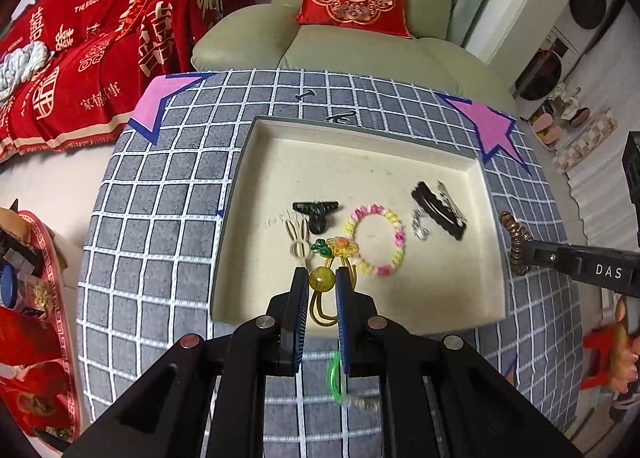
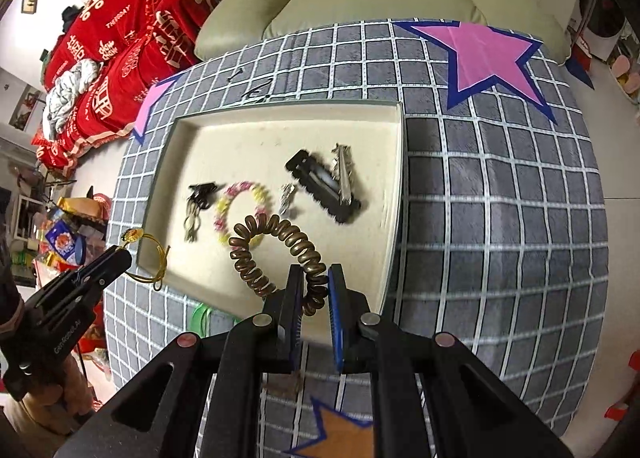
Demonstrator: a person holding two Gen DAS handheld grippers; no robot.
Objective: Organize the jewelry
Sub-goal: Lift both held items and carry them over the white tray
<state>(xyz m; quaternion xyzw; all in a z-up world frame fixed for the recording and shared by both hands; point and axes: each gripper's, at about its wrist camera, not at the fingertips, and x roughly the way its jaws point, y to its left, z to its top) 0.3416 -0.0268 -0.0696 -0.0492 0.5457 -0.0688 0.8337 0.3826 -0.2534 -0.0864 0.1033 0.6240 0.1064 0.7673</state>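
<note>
My left gripper (image 1: 322, 276) is shut on a yellow-bead hair tie (image 1: 321, 278), whose elastic loops hang between the fingers over the near edge of the cream tray (image 1: 360, 161). My right gripper (image 2: 315, 272) is shut on a brown spiral hair tie (image 2: 276, 236), held above the tray (image 2: 248, 141). In the tray lie a black claw clip (image 1: 316, 211), a beige tie (image 1: 298, 245), a flower tie (image 1: 341, 248), a pink-and-yellow bead bracelet (image 1: 378, 240), a small silver piece (image 1: 420, 226) and a black barrette (image 1: 440, 209). The right gripper (image 1: 530, 254) also shows at the tray's right.
The tray sits on a round table under a grey checked cloth (image 1: 168, 193) with pink star patches (image 2: 492, 53) and an orange one (image 2: 340, 434). A green band (image 2: 202, 318) lies on the cloth near the tray. An armchair (image 1: 360, 45) stands behind the table.
</note>
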